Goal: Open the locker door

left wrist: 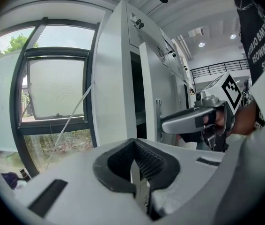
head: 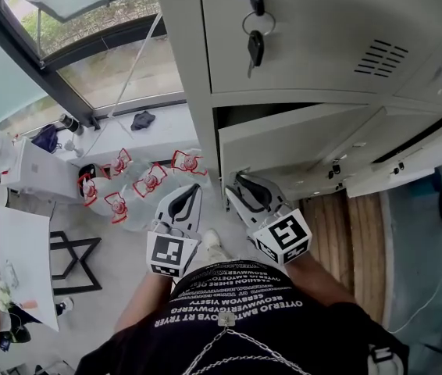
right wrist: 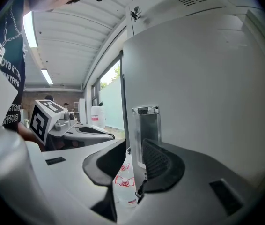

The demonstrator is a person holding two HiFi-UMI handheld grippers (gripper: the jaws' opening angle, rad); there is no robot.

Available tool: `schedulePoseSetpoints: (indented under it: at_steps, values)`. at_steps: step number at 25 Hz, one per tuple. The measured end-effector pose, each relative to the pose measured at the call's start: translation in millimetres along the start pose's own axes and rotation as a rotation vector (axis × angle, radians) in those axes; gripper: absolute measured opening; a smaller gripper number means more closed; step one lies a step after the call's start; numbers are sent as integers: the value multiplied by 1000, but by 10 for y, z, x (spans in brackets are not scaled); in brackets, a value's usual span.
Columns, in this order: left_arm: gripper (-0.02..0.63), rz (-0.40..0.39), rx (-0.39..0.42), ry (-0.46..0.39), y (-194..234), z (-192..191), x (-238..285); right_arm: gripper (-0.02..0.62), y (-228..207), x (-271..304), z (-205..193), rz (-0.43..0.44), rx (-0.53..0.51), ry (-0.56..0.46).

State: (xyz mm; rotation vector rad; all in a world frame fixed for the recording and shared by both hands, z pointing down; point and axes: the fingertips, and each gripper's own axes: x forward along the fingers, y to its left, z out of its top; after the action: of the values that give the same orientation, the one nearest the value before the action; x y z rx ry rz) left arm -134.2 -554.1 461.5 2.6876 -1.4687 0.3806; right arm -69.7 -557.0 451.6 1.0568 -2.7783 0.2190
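Pinching the free left edge of the locker door (head: 283,147) with the right tongs (right wrist: 135,144), one pad on each side of the sheet metal, right at the metal latch plate (right wrist: 145,125). Holding the left tongs (left wrist: 133,149) pressed together on nothing, just left of the right ones and apart from the door, tips aimed far toward the left side of the locker (head: 186,69).

Standing upright, long axis vertical, on the lower left compartment; hinged at the right and swung partway out, free edge pointing near and left toward the tongs, with a dark wedge of opening behind the top edge, widest at the left.

Above it, shut, an upper door (head: 315,30) with a bunch of keys (head: 254,22) hanging from its lock and vent slots (head: 381,57) farther right. To the right, what looks like a neighbouring door (head: 408,166), also standing out from the locker. On the floor (head: 127,233) just left of the tongs, near the door's free edge, a cluster of red-topped water bottles (head: 151,180). Farther left a white table (head: 22,248), and far left a window (head: 96,61). On the floor to the right, under the open doors, rounded wooden boards (head: 354,233).
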Motion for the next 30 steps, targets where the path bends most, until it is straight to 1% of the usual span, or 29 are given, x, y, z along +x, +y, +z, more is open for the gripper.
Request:
schedulePoseSetpoints:
  at_steps: [8,15,21,30]
  values:
    - [-8,19,-9,6,84,-49,-82,91,6,131,14,-4,-1,3]
    - [-8,41,-10,15,45,-93,-196,92,57,66,9,16,10,9]
    - [-8,42,-12,5,-138,-59,-260,92,126,-116,-33,36,16,20]
    - [-8,46,-11,-6,-535,-17,-360,101,278,-547,-124,110,45,27]
